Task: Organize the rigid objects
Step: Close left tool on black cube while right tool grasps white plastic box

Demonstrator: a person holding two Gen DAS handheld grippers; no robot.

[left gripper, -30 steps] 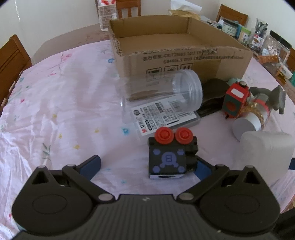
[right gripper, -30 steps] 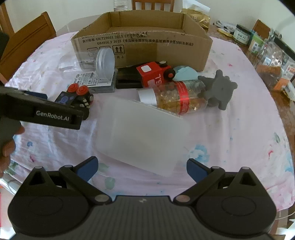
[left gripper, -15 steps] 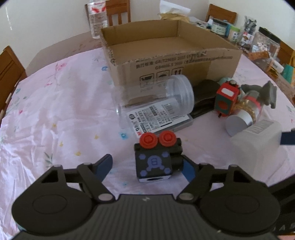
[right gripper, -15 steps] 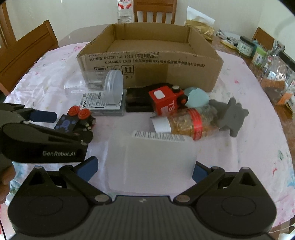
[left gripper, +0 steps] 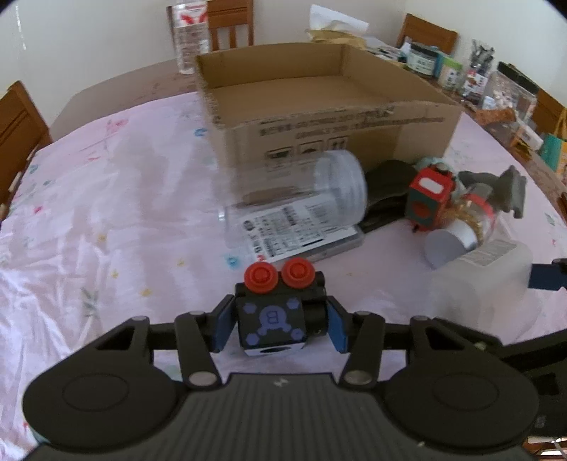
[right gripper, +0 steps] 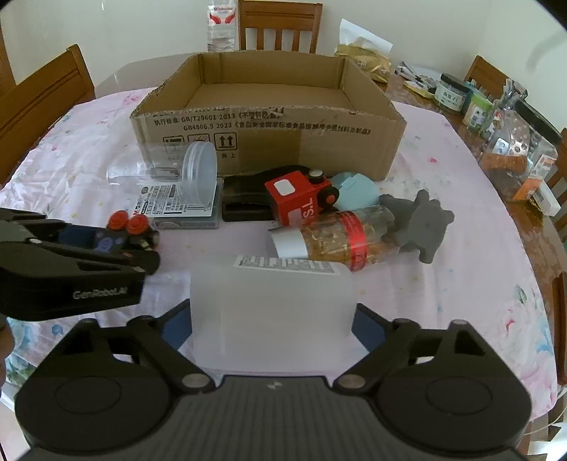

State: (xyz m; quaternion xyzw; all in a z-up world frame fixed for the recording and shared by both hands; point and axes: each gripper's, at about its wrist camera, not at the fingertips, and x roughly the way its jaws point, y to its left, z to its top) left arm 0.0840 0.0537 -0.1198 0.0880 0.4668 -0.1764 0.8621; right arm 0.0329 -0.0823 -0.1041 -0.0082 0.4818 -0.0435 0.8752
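Note:
My left gripper (left gripper: 278, 328) is shut on a black toy block (left gripper: 274, 317) with two red knobs; the block also shows in the right wrist view (right gripper: 122, 235). My right gripper (right gripper: 271, 326) is shut on a frosted white plastic box (right gripper: 271, 312), which also shows in the left wrist view (left gripper: 478, 283). An open cardboard box (right gripper: 269, 131) stands behind the pile. In front of it lie a clear jar (right gripper: 170, 170), a red toy train (right gripper: 301, 198), a bottle of yellow beads (right gripper: 340, 237) and a grey toy (right gripper: 421, 227).
A flat labelled case (right gripper: 180, 209) and a black holder (right gripper: 244, 202) lie by the cardboard box. Jars and packets (right gripper: 496, 117) crowd the table's right edge. Wooden chairs (right gripper: 39, 103) ring the pink-clothed table (right gripper: 460, 283). A water bottle (right gripper: 221, 25) stands at the back.
Both grippers closed: the left on the black toy block, the right on the frosted box. Both moved in around their objects, and the views have risen a little.

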